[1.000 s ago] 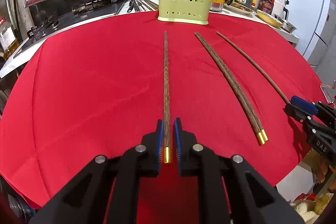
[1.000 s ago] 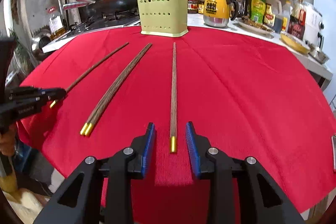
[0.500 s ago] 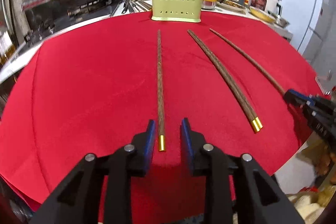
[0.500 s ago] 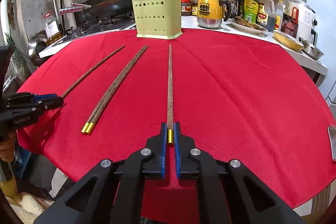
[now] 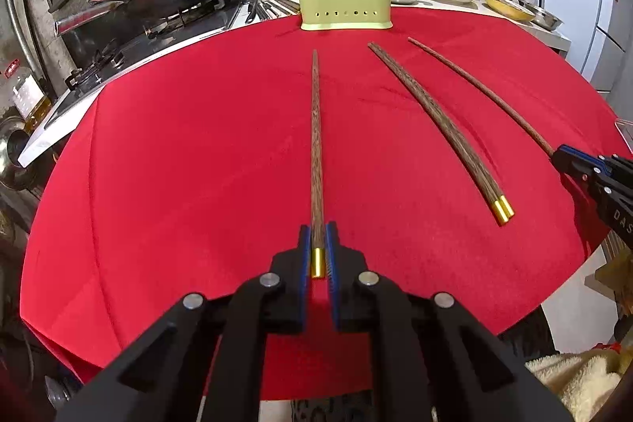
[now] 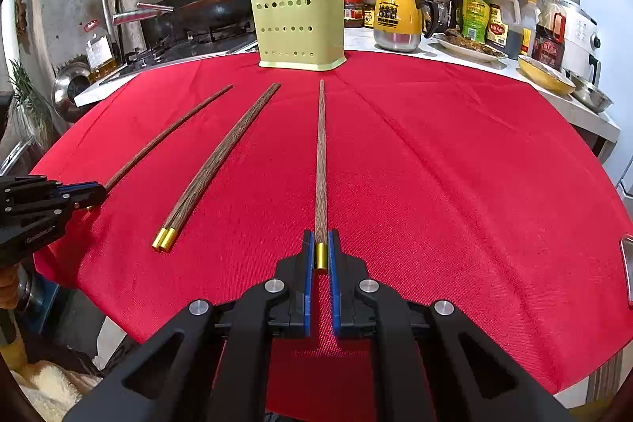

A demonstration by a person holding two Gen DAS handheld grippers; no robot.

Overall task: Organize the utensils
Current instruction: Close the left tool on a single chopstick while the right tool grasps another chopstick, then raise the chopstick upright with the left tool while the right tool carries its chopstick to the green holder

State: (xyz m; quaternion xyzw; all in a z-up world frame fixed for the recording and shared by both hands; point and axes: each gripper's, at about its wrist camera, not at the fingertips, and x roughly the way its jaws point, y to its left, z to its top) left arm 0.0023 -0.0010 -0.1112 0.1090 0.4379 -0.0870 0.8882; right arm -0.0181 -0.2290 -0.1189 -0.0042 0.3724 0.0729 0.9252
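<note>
Both grippers (image 5: 318, 252) (image 6: 321, 251) clamp separate chopsticks (image 5: 316, 145) (image 6: 321, 161) by their near gold ends; lift level, then tip them toward the far green holder (image 6: 298, 26).

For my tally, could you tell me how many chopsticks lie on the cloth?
4: one in the left gripper, one in the right gripper, a pair lying between them.

The right tongs (image 6: 321, 248) are clamped on the gold-capped end of a long wooden chopstick (image 6: 321, 161) that points toward the green holder (image 6: 300, 26) at the far edge of the red cloth (image 6: 455, 165). To its left lies a chopstick pair (image 6: 217, 165), and beyond that the left tongs (image 6: 93, 194) grip another single chopstick (image 6: 170, 133).
</note>
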